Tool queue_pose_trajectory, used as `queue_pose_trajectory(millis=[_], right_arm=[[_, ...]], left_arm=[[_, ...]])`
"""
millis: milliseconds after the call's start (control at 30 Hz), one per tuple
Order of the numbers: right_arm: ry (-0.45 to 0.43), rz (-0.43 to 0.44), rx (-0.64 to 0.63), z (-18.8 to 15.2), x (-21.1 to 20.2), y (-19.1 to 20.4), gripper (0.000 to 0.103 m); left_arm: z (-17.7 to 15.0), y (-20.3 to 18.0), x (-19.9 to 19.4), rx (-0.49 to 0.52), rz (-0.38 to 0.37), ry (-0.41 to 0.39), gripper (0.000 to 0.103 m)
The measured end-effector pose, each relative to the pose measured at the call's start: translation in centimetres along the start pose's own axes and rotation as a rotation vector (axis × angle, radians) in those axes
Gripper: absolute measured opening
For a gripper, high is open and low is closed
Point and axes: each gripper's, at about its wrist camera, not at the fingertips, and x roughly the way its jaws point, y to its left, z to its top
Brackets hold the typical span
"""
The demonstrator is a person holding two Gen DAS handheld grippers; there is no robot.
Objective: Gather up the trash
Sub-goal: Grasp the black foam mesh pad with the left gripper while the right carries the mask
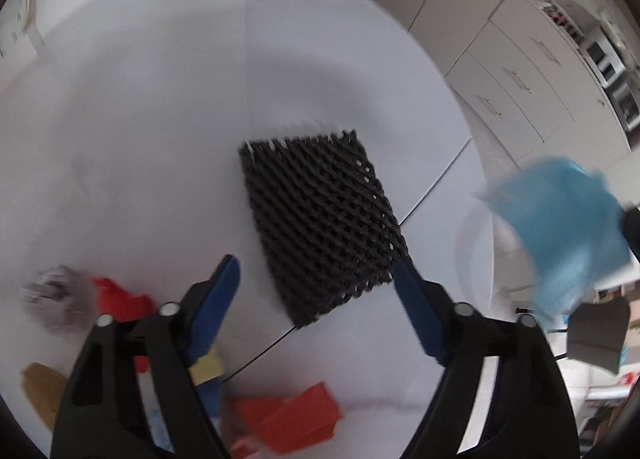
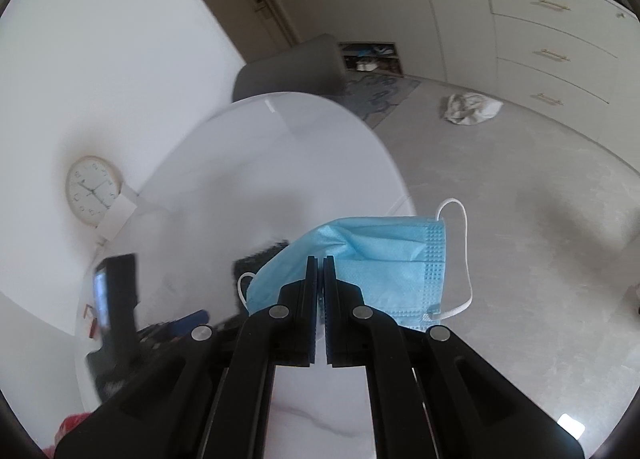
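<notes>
The white round desk [image 1: 168, 107] fills most of the left wrist view and still carries most of the trash, so collecting looks only partly done. No bin or bag shows in either view, so where the trash goes cannot be told.

The largest piece left is the black foam net sleeve [image 1: 320, 219], lying flat at the centre of the frame, just ahead of the left gripper [image 1: 316, 279]. That gripper's jaws stand apart to either side of the sleeve's near corner and grasp nothing; the sleeve seems the next thing to be picked up.

The blue face mask [image 2: 360, 259] is already off the desk: the right gripper [image 2: 319, 271] is clenched on its edge at lower centre of the right wrist view, with one white ear loop hanging at the mask's right.

Smaller scraps remain along the bottom of the left wrist view: red paper pieces [image 1: 296, 415], a brown scrap [image 1: 40, 387] at lower left, and a blurred grey crumple [image 1: 52, 291] at the left edge.
</notes>
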Motion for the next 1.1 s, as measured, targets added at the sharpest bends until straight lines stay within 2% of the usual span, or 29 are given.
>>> queue_pose_trajectory(millis=[167, 300, 400, 567, 667, 1100], right_arm=[[-0.015, -0.020, 0.015, -0.1, -1.5, -2.7, 0.004], [-0.016, -0.022, 0.020, -0.3, -2.0, -3.7, 0.004], [-0.011, -0.018, 0.026, -0.5, -2.1, -4.2, 0.004], [-0.003, -0.016, 0.035, -1.2, -2.2, -4.8, 0.004], [-0.001, -0.013, 0.042, -1.8, -2.4, -5.1, 0.004], [-0.010, -0.022, 0.063, -3.4, -3.7, -5.6, 0.004]], left_arm=[[0.1, -0.2, 2.4, -0.048, -0.012, 0.031, 0.062], [0.3, -0.7, 2.9, -0.055, 0.024, 0.006, 0.060], [0.5, -0.6, 2.9, -0.051, 0.039, -0.021, 0.048], [0.3, -0.1, 2.8, -0.035, 0.067, -0.059, 0.019], [0.1, 0.7, 2.5, -0.048, 0.054, -0.072, 0.009], [-0.8, 1.6, -0.1, 0.002, 0.037, -0.133, 0.003]])
